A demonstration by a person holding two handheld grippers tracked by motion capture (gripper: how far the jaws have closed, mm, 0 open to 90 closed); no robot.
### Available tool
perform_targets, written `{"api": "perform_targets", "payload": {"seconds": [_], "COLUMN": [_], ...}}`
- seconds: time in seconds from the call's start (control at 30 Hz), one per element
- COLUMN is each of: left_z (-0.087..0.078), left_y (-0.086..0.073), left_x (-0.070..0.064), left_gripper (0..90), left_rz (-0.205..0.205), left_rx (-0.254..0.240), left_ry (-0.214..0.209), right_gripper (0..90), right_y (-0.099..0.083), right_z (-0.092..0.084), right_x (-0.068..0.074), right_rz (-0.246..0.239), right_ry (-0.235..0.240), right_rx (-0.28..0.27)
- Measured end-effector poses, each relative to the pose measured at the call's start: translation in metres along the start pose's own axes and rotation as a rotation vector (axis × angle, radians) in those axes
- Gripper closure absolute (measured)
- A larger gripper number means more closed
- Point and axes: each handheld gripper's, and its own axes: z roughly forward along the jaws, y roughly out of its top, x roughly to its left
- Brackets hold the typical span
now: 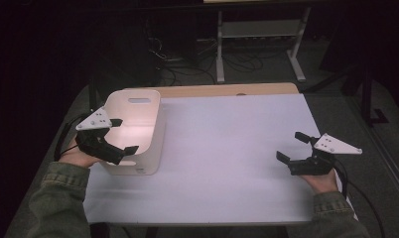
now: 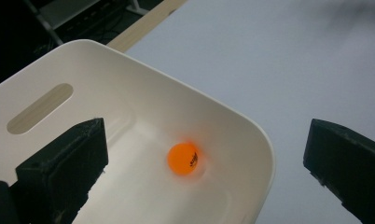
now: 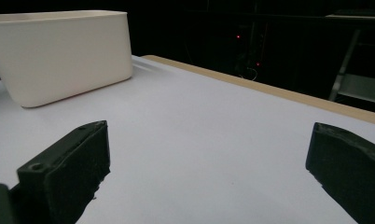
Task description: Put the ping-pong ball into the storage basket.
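At the bottom of the high view I have both of my forearms coming in, sleeves at the lower corners. My left gripper (image 1: pixel 118 135) sits at the left of the frame, hovering over the near rim of the white bin (image 1: pixel 158 124), with its jaws spread wide and nothing between them. My right gripper (image 1: pixel 293 147) is low at the right of the frame, over bare white table (image 1: pixel 227 148), well apart from the bin, and its jaws are likewise released and empty. In the left gripper view the two black jaws rise from the lower corners, one over the bin's inside and the other past its rim over the table. Between them, on the bin's floor at the lower middle of the frame, lies an orange ball (image 2: pixel 183 158), the one thing in the bin. It rests near the rounded corner of the wall, touching neither jaw. The ball is round, so it has no long axis; a small dark print on it faces the right of that frame. The bin stands upright with its open top up, its long axis running from the near edge of the table toward the far edge, and a slot handle (image 1: pixel 139 100) is cut in its far wall. In the right gripper view the bin shows at the upper left, beyond the open jaws. Farther off, a strip of wooden table edge (image 1: pixel 227 90) runs behind the white surface, and beyond it is a dark floor with cables (image 1: pixel 187 64) and a metal frame (image 1: pixel 259 34).
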Motion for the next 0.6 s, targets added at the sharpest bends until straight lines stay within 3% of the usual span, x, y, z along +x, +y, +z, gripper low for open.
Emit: {"api": "perform_targets", "payload": {"seconds": [0.13, 0.2, 0.33, 0.6], "left_z": [-0.002, -0.003, -0.003, -0.009], "left_y": [-0.002, -0.004, -0.008, -0.015], "left_x": [-0.001, -0.002, -0.003, -0.004], "left_gripper": [0.0, 0.0, 0.0, 0.0], "left_rz": [-0.005, -0.011, -0.017, -0.053], "left_rx": [-0.022, -0.025, -0.033, -0.118], "left_ry": [0.008, 0.038, 0.051, 0.041], "right_gripper": [0.0, 0.0, 0.0, 0.0], "right_y": [0.000, 0.000, 0.000, 0.000], "right_z": [0.000, 0.000, -0.001, -0.001], "right_x": [0.000, 0.000, 0.000, 0.000], "right_rz": [0.001, 0.000, 0.000, 0.000], "right_ry": [0.000, -0.001, -0.002, -0.001], "right_rx": [-0.001, -0.001, -0.005, -0.001]}}
